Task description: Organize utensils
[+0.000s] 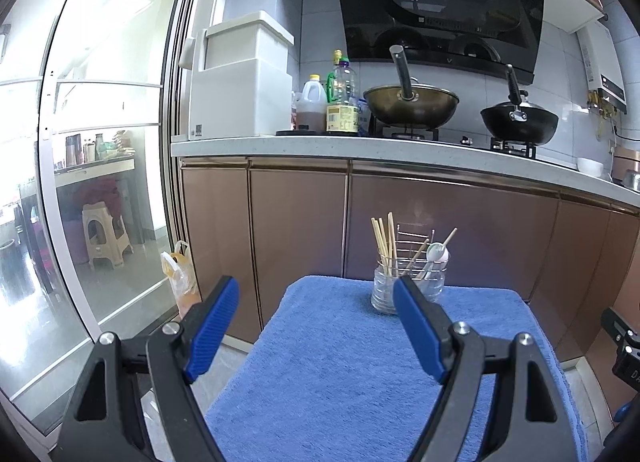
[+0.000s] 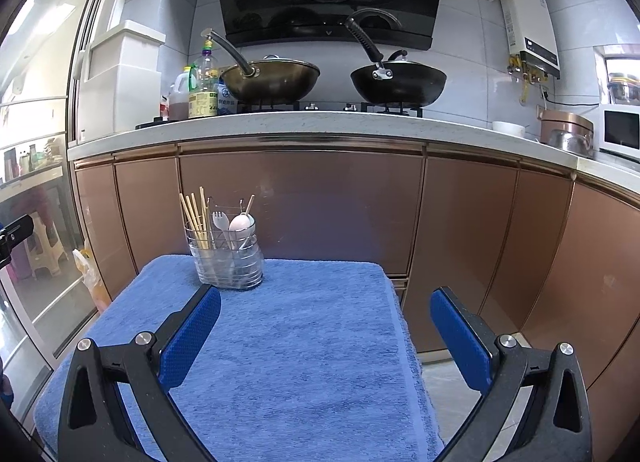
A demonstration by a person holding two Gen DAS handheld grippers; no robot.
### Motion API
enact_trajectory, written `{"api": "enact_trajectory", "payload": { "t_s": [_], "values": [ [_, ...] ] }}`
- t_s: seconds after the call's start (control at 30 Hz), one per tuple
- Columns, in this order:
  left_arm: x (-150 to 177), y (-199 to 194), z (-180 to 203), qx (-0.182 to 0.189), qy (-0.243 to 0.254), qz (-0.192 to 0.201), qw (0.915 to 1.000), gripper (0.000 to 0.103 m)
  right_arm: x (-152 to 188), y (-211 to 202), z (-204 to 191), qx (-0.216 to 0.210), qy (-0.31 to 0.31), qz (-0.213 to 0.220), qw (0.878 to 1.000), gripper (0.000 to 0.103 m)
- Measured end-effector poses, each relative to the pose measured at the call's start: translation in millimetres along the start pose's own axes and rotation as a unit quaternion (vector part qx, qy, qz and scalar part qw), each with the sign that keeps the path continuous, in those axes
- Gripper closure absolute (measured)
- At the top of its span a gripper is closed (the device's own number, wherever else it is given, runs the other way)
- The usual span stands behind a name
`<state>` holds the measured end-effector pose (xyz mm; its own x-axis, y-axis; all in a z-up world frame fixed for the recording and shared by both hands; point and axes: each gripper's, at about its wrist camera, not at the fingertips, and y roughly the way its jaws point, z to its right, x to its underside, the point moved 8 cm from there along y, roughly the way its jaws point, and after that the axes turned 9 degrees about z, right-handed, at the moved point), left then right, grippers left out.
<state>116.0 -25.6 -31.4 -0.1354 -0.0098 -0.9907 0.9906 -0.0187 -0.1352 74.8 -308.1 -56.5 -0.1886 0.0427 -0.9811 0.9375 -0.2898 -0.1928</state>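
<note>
A wire utensil holder [image 2: 228, 258] with clear cups stands at the far end of a blue towel [image 2: 280, 362]. It holds several wooden chopsticks [image 2: 196, 218], a white fork [image 2: 219, 220] and a white spoon [image 2: 241, 223]. In the left wrist view the holder [image 1: 412, 278] stands just beyond my right fingertip, with the chopsticks [image 1: 384, 242] upright in it. My left gripper [image 1: 316, 294] hangs open above the towel [image 1: 340, 374] with nothing between its blue pads. My right gripper [image 2: 326, 304] is also open and empty, short of the holder and to its right.
Brown cabinet doors [image 2: 300, 206] rise right behind the towel under a white counter [image 2: 320, 122] with two woks [image 2: 276, 80] and oil bottles [image 2: 204, 90]. A glass sliding door [image 1: 100, 182] is at the left. A plastic bag [image 1: 180, 278] sits on the floor.
</note>
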Motion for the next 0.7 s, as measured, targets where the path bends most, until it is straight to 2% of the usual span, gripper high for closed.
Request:
{"api": "enact_trajectory", "payload": {
  "t_s": [0.7],
  "values": [
    [-8.9,-6.7,2.7,-0.007,0.013,0.008,0.9999,0.024,-3.0,-3.5,2.1,0.003,-0.003,0.004,1.0,0.0]
  ]
}}
